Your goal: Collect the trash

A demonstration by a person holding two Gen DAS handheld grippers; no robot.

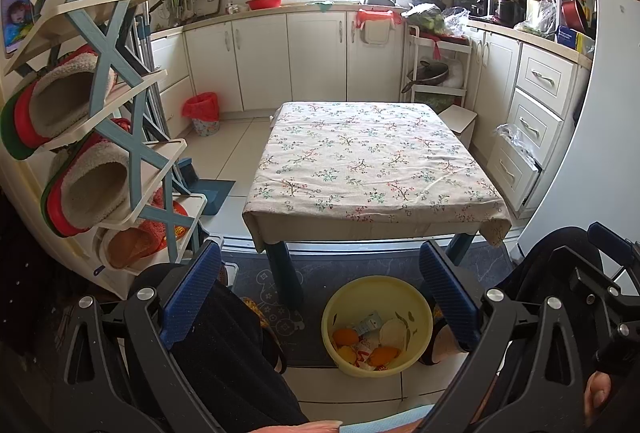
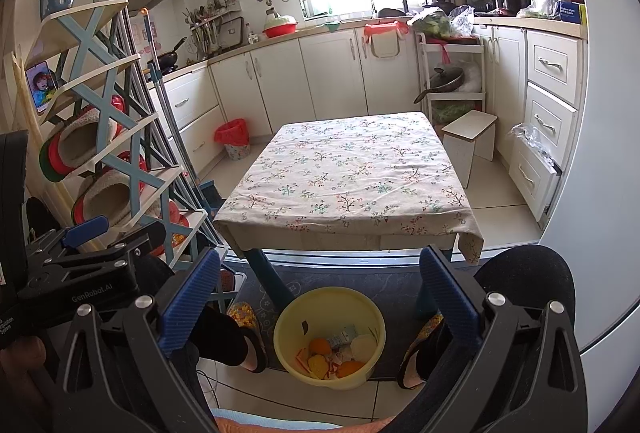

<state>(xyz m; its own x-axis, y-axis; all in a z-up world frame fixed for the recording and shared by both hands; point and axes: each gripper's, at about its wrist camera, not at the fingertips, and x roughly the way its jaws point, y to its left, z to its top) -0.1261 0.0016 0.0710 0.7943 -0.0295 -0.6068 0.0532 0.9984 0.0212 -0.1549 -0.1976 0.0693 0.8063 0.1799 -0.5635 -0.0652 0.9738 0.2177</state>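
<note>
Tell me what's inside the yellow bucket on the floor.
The yellow bucket holds orange peels, a small carton, a pale round scrap and red-and-white wrappers. Anything beneath that pile is covered.

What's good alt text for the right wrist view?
Open right gripper held above a yellow bucket of peels and wrappers on the floor between the person's slippered feet. Beyond stands a low table with a floral cloth, bare on top, in a white kitchen.

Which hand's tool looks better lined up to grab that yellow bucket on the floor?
Probably the right tool: the yellow bucket sits centred between its open fingers; for the left tool it lies off-centre.
</note>
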